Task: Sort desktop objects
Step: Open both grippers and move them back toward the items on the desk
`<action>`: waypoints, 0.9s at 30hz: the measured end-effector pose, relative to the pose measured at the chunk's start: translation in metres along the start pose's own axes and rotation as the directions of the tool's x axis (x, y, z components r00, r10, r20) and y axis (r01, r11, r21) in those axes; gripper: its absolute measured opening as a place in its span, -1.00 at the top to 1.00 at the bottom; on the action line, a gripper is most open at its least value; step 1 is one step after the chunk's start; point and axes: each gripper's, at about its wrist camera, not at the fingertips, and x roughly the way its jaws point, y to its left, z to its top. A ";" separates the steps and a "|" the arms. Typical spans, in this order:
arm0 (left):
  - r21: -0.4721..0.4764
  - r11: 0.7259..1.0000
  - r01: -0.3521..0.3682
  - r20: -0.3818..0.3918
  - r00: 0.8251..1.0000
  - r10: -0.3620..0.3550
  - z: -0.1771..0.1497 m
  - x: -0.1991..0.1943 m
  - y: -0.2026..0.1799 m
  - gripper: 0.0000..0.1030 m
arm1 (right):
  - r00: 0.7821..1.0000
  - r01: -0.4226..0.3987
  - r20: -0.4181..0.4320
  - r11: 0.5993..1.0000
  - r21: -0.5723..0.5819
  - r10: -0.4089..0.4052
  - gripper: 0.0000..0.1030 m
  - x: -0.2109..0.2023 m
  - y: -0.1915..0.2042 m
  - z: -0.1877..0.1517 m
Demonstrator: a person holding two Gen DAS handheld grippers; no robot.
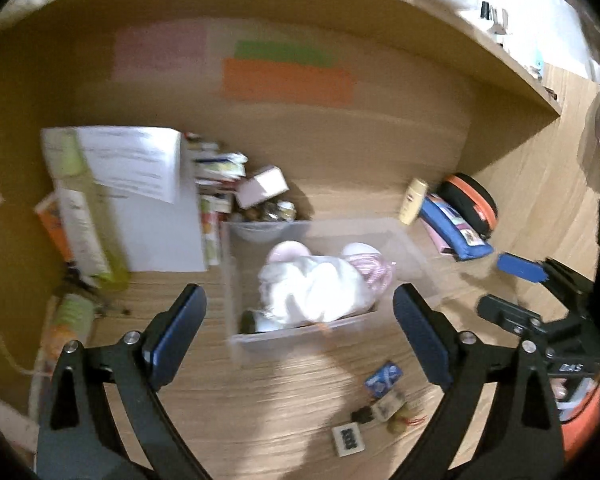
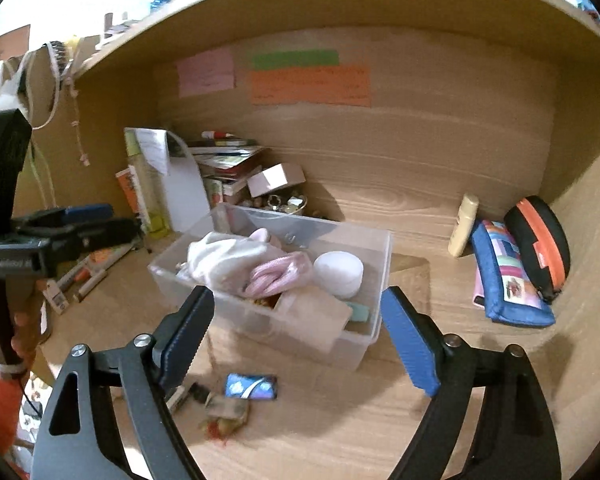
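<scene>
Both grippers' jaws wide, empty, clear bin (image 2: 364,264) beyond, bare desk (image 2: 440,392) around.

Warm, dim light is filling the wooden alcove, while overexposed white is glaring along the top edges of both views. The clear box (image 2: 284,276) is casting a soft shadow across the counter (image 2: 340,432). Motion blur is smearing the left wrist view; fisheye distortion is bending the shelf edges, and dark vignetting is ringing the corners.
</scene>
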 end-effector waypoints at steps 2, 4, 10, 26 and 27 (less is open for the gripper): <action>0.017 0.999 -0.031 0.026 0.999 0.031 -0.007 -0.012 0.001 -0.85 | 1.000 -0.001 0.004 1.000 -0.008 0.001 -0.62 -0.009 0.006 -0.008; 0.037 0.997 -0.062 0.043 0.997 0.061 -0.017 -0.024 0.003 -0.85 | 1.000 0.000 -0.003 1.000 -0.015 0.000 -0.62 -0.013 0.010 -0.016; 0.063 0.992 -0.111 0.043 0.993 0.109 -0.052 -0.046 0.012 -0.85 | 0.999 -0.004 -0.052 1.000 -0.020 0.003 -0.71 -0.015 0.019 -0.046; 0.157 0.983 -0.091 -0.136 0.984 0.112 -0.158 -0.025 -0.010 -0.15 | 0.960 -0.126 -0.264 0.988 -0.091 0.098 -0.70 0.025 0.043 -0.111; 0.164 0.983 -0.084 -0.142 0.984 0.108 -0.161 -0.023 -0.011 -0.14 | 0.957 -0.134 -0.272 0.986 -0.095 0.104 -0.69 0.029 0.046 -0.112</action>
